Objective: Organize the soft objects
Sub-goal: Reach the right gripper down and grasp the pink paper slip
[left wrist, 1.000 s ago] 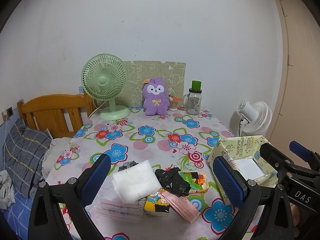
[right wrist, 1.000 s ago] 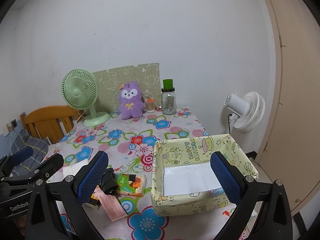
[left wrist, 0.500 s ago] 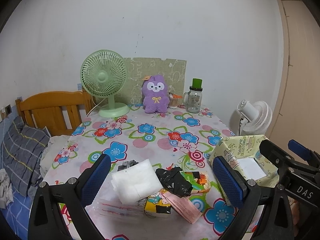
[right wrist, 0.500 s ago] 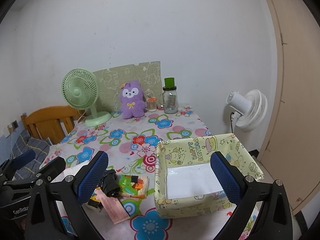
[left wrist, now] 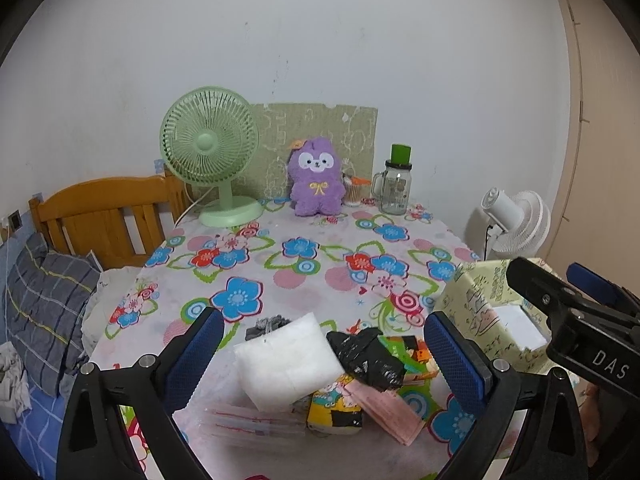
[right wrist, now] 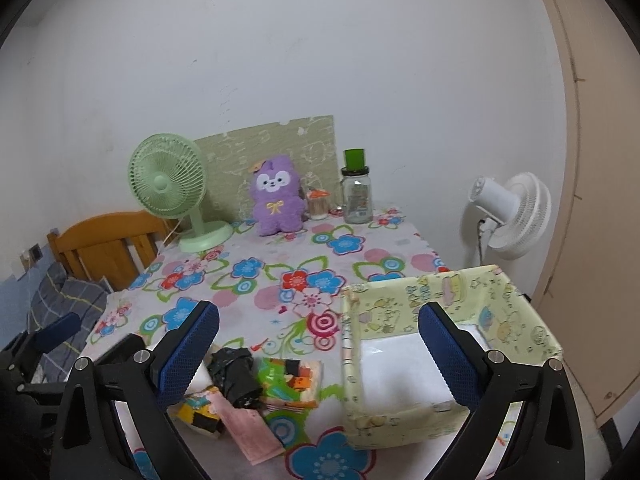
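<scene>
Two grippers, both hanging above the near edge of the flower-print tablecloth [left wrist: 304, 280], and neither one has anything in it. Start at your left: the left gripper [left wrist: 324, 344] has its blue-padded fingers spread wide, and framed right between them is the white padded pouch [left wrist: 288, 360], lying on top of some clear plastic packets [left wrist: 248, 420]. Just behind it a scrap of grey knitted fabric [left wrist: 266, 324] peeks out. Moving along, a crumpled black plastic bag [right wrist: 234, 376] rests on a green and orange printed tissue pack [right wrist: 292, 380], with a folded pink cloth [right wrist: 252, 428] and a yellow cartoon tissue pack [right wrist: 198, 410] in front, all touching in one heap. That heap looks like your job, bunched close so either hand can reach it. Further right, the right gripper [right wrist: 320, 344] is just as wide open and empty, poised over the near wall of the pale yellow cartoon-print fabric box [right wrist: 520, 300], which holds only a white liner. My read: that box is the destination, standing just beside the pile. Nothing is sorted yet.
</scene>
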The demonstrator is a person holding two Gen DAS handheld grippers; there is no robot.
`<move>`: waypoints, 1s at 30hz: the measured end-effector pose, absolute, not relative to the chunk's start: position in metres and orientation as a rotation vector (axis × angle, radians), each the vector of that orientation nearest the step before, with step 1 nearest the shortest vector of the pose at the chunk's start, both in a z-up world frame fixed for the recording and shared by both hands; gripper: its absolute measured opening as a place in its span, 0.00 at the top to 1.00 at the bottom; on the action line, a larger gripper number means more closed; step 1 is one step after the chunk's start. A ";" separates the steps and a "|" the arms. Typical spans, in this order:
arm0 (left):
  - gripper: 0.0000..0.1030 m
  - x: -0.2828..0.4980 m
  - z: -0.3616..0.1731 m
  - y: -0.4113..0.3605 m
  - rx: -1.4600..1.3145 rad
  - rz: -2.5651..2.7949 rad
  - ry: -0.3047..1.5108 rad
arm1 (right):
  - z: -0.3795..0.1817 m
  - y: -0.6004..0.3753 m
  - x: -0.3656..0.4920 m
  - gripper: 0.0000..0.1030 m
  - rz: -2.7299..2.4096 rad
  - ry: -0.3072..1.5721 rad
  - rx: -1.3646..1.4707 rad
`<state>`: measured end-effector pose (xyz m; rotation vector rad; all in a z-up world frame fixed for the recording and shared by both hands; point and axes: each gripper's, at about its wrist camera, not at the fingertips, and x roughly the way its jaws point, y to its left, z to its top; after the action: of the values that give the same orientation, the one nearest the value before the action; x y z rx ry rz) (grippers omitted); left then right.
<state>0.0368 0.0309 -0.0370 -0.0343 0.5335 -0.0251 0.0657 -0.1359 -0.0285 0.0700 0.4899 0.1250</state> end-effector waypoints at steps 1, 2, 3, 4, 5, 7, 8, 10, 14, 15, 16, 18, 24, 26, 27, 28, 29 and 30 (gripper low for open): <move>0.02 0.038 -0.039 0.032 -0.035 -0.024 0.541 | -0.030 -0.134 0.065 0.02 0.134 0.487 0.073; 0.03 0.039 -0.043 0.034 -0.038 -0.027 0.549 | -0.031 -0.132 0.066 0.02 0.143 0.485 0.080; 0.03 0.039 -0.046 0.036 -0.044 -0.029 0.555 | -0.033 -0.129 0.066 0.02 0.152 0.483 0.088; 0.03 0.040 -0.049 0.038 -0.049 -0.030 0.562 | -0.036 -0.126 0.067 0.02 0.161 0.484 0.093; 0.03 0.041 -0.053 0.041 -0.053 -0.032 0.569 | -0.038 -0.123 0.067 0.02 0.166 0.485 0.097; 0.03 0.043 -0.061 0.044 -0.057 -0.035 0.590 | -0.045 -0.118 0.067 0.02 0.167 0.489 0.095; 0.03 0.044 -0.064 0.045 -0.058 -0.037 0.598 | -0.049 -0.114 0.067 0.02 0.168 0.494 0.093; 0.04 0.046 -0.072 0.047 -0.059 -0.042 0.620 | -0.056 -0.109 0.068 0.02 0.171 0.510 0.095; 0.05 0.045 -0.088 0.053 -0.064 -0.043 0.654 | -0.069 -0.100 0.067 0.04 0.189 0.533 0.102; 0.05 0.045 -0.090 0.054 -0.067 -0.043 0.661 | -0.072 -0.099 0.066 0.05 0.193 0.533 0.107; 0.05 0.045 -0.093 0.056 -0.071 -0.044 0.670 | -0.075 -0.097 0.066 0.05 0.195 0.539 0.108; 0.05 0.044 -0.101 0.059 -0.076 -0.045 0.681 | -0.081 -0.093 0.065 0.06 0.206 0.549 0.107; 0.06 0.045 -0.122 0.063 -0.082 -0.049 0.733 | -0.100 -0.078 0.064 0.08 0.225 0.592 0.075; 0.06 0.047 -0.129 0.065 -0.079 -0.040 0.749 | -0.109 -0.074 0.066 0.09 0.238 0.618 0.067; 0.06 0.048 -0.131 0.066 -0.077 -0.035 0.756 | -0.114 -0.071 0.067 0.09 0.240 0.631 0.063; 0.06 0.049 -0.134 0.067 -0.077 -0.030 0.761 | -0.120 -0.069 0.069 0.11 0.241 0.651 0.060; 0.06 0.050 -0.137 0.068 -0.079 -0.025 0.769 | -0.124 -0.068 0.071 0.11 0.244 0.663 0.061; 0.06 0.050 -0.140 0.070 -0.083 -0.021 0.777 | -0.128 -0.068 0.072 0.12 0.243 0.675 0.062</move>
<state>0.0504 0.0702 -0.1396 -0.0827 0.7765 -0.0209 0.0720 -0.0676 -0.1277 0.0617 0.6747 0.2431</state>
